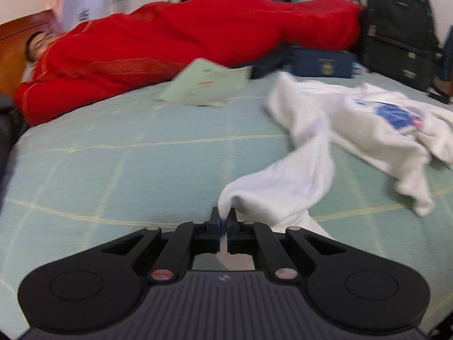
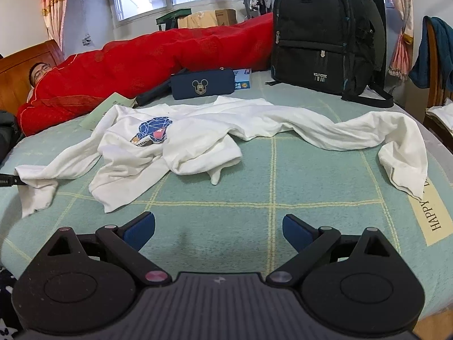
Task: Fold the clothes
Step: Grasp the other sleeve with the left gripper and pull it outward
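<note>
I read this as the spreading-out step, before any fold: the white long-sleeved shirt (image 2: 198, 138) lies crumpled across the middle of the right wrist view, on the pale green checked bedcover (image 2: 254, 187). Its blue printed motif (image 2: 154, 130) shows left of centre, and one sleeve trails off to the right edge of the frame.

My left gripper (image 1: 224, 221) sits at the bottom centre of its own view with the jaws pinched together on a bunched end of white cloth, most likely a sleeve or a cuff (the blur keeps me from saying which). The fabric rises from the pads and runs up and to the right toward the body of the shirt. In the right wrist view that same gripper shows only as a dark tip at the far left edge, meeting the cloth there.

My right gripper (image 2: 218, 231) hangs over bare bedcover at the bottom centre of its view, jaws spread wide, holding nothing and touching nothing.

Next, I judge, the held end wants drawing outward until it lies straight, while my right tool goes to the far sleeve or the hem to pull the shirt flat. The cloth is limp and will drag its folds along, so a slow pull seems wise. A green paper (image 1: 203, 83) and a navy pouch (image 2: 202, 83) lie near the shirt's upper edge and could snag.
</note>
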`<state>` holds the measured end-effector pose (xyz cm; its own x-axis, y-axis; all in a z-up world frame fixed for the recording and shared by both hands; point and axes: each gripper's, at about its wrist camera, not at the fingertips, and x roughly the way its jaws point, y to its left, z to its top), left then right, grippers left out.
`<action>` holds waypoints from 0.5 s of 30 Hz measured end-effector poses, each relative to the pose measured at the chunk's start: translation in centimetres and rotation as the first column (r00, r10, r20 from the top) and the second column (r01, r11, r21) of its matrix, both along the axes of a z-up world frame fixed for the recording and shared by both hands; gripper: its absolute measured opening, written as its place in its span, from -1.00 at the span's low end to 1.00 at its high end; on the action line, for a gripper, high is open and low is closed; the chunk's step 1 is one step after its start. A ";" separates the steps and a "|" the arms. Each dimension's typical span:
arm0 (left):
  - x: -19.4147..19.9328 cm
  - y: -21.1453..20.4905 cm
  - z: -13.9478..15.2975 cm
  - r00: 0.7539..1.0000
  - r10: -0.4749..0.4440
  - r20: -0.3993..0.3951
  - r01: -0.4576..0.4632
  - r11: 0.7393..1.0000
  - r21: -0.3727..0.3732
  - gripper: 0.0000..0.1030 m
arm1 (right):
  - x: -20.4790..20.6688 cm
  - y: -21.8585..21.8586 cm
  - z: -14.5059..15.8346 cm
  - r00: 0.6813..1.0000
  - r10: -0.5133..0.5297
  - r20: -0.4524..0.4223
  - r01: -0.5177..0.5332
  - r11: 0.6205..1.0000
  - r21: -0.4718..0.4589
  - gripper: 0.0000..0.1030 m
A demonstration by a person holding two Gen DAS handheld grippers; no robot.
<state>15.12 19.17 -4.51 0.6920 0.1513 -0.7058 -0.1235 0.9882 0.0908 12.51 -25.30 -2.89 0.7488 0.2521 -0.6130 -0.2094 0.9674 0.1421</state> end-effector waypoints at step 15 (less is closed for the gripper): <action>4.7 11.6 -0.8 0.973 0.209 -0.104 -0.198 0.975 0.105 -0.97 | 0.1 1.2 0.7 1.000 -0.017 -0.003 0.017 0.999 -0.034 0.92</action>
